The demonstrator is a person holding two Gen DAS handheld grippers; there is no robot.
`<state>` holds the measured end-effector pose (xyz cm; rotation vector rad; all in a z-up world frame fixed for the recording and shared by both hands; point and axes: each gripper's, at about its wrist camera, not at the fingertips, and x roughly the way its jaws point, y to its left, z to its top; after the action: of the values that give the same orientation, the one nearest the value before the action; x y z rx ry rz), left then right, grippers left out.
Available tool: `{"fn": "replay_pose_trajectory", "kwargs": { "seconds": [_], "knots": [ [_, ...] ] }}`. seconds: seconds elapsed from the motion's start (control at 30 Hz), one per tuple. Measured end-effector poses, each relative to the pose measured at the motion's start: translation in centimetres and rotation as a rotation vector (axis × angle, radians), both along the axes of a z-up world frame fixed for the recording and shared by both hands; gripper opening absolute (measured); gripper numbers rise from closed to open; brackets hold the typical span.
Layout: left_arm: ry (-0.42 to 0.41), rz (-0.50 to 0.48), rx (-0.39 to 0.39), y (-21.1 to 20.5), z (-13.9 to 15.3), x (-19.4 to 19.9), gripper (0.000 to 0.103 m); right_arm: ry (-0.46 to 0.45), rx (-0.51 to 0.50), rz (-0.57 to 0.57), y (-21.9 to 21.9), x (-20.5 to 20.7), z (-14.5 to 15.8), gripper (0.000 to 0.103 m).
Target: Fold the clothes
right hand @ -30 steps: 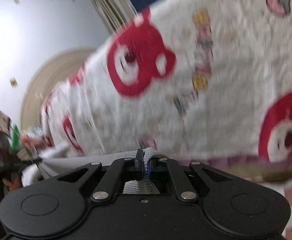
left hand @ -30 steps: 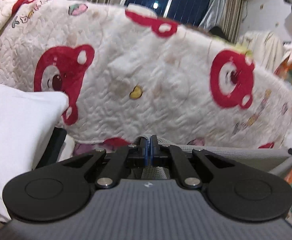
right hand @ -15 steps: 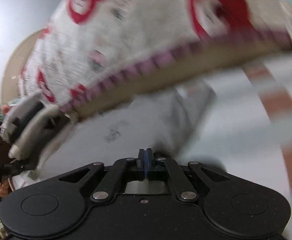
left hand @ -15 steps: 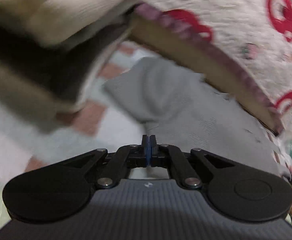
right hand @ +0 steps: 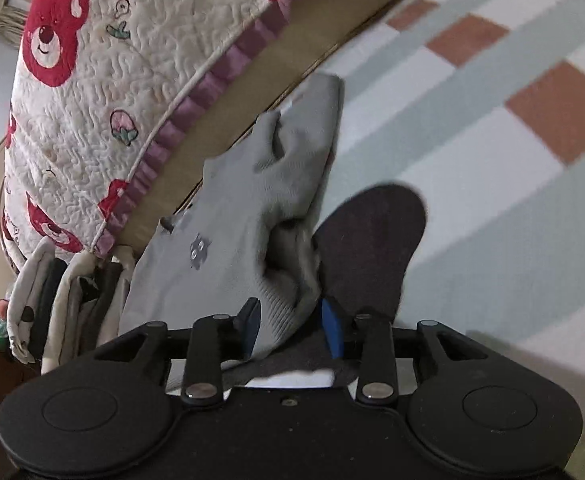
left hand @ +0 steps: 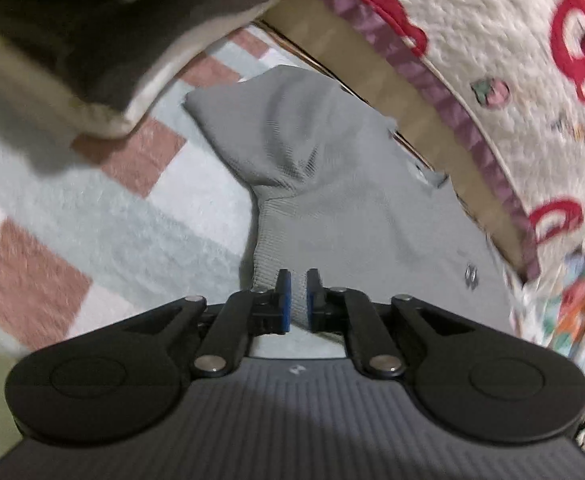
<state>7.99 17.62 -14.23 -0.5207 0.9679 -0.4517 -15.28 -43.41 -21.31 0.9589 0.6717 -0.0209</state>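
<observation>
I hold two grippers over a grey knitted garment (left hand: pixel 332 184) with a ribbed hem. It hangs or lies beside the bed, against the brown side board (left hand: pixel 404 92), and below it is the checked floor covering in pale green, white and terracotta squares (left hand: pixel 104 208). The garment is not folded now; it is bunched, with one sleeve or corner pointing to the far side.

My left gripper (left hand: pixel 295 300) has its jaws spread a little, with the ribbed hem between the blue pads; I cannot see that they press the cloth. My right gripper (right hand: pixel 290 322) has its jaws spread wider, and the hem sits loosely between them, not pinched.

What may go wrong, in my judgement: with both pairs of jaws loose, the hem can slide out and the garment can fall in a heap on the floor covering. The knit is soft and stretchy, so if I close on only one layer, the fold will come out crooked. The dark oval thing (right hand: pixel 372 240) just under the hem at the right may be caught together with the cloth.

On the garment there is a small dark grey owl-like figure (right hand: pixel 199 251); I read no brand name. The cream quilted bedcover with red bears (left hand: pixel 512 60) has coloured letters, but they are too bent to read.
</observation>
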Motion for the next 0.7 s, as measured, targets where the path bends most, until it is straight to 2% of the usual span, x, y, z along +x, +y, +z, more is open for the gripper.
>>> {"fn": "replay_pose_trajectory", "kwargs": {
  "seconds": [0.03,0.07,0.13,0.17,0.23,0.27,0.43,0.53,0.57,0.6,0.63,0.67,0.7],
  "knots": [
    [0.01,0.005,0.01,-0.1,0.0,-0.1,0.013,0.007,0.014,-0.003,0.5,0.0,0.0,0.046],
    [0.02,0.009,0.023,-0.2,0.0,-0.2,0.021,0.015,0.028,-0.005,1.0,-0.1,0.0,0.048],
    [0.015,-0.013,0.147,-1.4,0.4,-0.4,0.035,0.019,0.039,-0.032,1.7,0.1,-0.2,0.051],
    [0.007,-0.022,0.198,-2.1,0.6,-0.6,0.035,0.019,0.042,-0.05,2.0,0.3,-0.3,0.051],
    [0.017,-0.017,0.16,-2.3,0.2,-0.9,0.037,0.019,0.047,-0.085,2.6,0.7,-0.5,0.052],
    [0.037,0.001,0.116,-2.0,-0.1,-0.8,0.039,0.02,0.049,-0.103,2.9,0.8,-0.6,0.052],
    [0.105,0.176,-0.085,-1.4,-2.2,-0.1,0.049,0.02,0.062,-0.191,4.4,1.7,-1.1,0.055],
    [0.082,0.262,-0.152,-1.8,-3.1,0.1,0.05,0.018,0.041,-0.207,5.1,2.6,-1.4,0.055],
    [0.067,0.287,-0.166,-2.0,-3.3,0.2,0.05,0.017,0.025,-0.199,5.3,3.0,-1.5,0.055],
    [0.053,0.296,-0.162,-2.2,-3.3,0.3,0.048,0.015,0.008,-0.192,5.5,3.4,-1.6,0.048],
    [0.04,0.304,-0.155,-2.5,-3.4,0.4,0.039,0.014,-0.008,-0.184,5.7,3.8,-1.7,0.019],
    [0.034,0.301,-0.123,-2.7,-3.3,0.7,0.001,0.012,-0.025,-0.177,5.9,4.2,-1.8,0.006],
    [0.043,0.291,-0.086,-2.9,-3.2,0.9,0.003,0.002,-0.029,-0.178,5.9,4.3,-1.8,0.007]
  ]
}}
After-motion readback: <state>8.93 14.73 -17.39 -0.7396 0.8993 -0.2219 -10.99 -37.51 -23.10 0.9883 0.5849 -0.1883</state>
